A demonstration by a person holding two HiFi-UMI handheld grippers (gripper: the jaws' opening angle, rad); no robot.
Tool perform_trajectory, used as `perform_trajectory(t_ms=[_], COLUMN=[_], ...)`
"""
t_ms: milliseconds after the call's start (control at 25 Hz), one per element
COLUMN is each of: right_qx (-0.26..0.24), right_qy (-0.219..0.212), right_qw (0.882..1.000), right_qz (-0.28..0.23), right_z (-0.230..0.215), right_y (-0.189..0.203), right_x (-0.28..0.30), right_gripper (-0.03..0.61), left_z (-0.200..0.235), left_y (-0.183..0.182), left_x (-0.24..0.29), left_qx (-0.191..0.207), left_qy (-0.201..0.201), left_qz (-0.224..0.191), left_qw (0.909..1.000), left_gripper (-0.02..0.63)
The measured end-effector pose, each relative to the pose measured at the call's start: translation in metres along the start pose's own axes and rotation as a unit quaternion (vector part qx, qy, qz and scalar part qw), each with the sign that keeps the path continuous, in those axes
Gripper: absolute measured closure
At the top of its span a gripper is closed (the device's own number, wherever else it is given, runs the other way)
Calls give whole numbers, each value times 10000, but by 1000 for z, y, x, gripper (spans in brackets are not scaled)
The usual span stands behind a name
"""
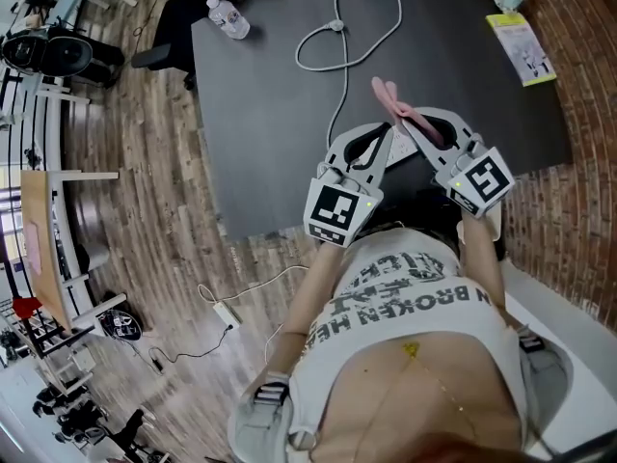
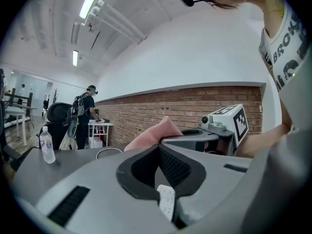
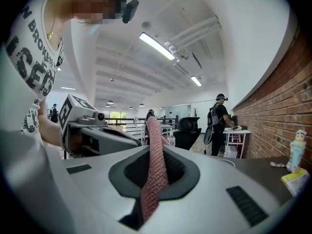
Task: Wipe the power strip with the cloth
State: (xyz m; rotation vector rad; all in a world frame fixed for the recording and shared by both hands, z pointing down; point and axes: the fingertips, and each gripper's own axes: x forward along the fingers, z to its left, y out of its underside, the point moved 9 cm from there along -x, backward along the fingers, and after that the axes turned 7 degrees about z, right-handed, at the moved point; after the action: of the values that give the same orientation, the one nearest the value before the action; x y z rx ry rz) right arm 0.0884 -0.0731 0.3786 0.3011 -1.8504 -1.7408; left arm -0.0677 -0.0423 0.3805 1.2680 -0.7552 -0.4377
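The person's white printed T-shirt (image 1: 415, 297) fills the near part of the head view, and both grippers are held up just in front of the chest.

The power strip (image 2: 165, 202) is off the table. One white end of it is pinched in the left gripper (image 2: 159, 149), whose jaws are closed tight on it. The strip's white cable (image 1: 333, 41) trails away in a loop across the dark table (image 1: 260, 133).

The pink cloth (image 3: 155, 165) hangs as a folded strip through the right gripper (image 3: 155, 150). Its jaws are clamped on the cloth, and a tail of it sticks out past the tips. The two grippers point toward each other with their tips close together, so the cloth lies just beside the strip. I cannot tell whether they touch.

This looks like the start of the wiping step, with strip and cloth both in hand. Next, the free tail of cloth must be pressed against the strip's face and drawn along it, while the left grip holds steady.

A water bottle (image 1: 228, 17) stands at the table's far corner, well apart.
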Motion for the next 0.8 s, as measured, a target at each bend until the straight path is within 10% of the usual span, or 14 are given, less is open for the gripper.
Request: perform_trajectory(t_ms=[800], right_qx=[-22], right_qy=[126], right_qw=[9998], right_qz=[157], right_z=[-8], right_y=[-1], right_x=[-11], right_gripper=[563], left_z=[-7], left_y=[-4], left_x=[6], left_qx=[88], left_qy=[53], left_qz=[41], left_qw=[9999], left_gripper=[606])
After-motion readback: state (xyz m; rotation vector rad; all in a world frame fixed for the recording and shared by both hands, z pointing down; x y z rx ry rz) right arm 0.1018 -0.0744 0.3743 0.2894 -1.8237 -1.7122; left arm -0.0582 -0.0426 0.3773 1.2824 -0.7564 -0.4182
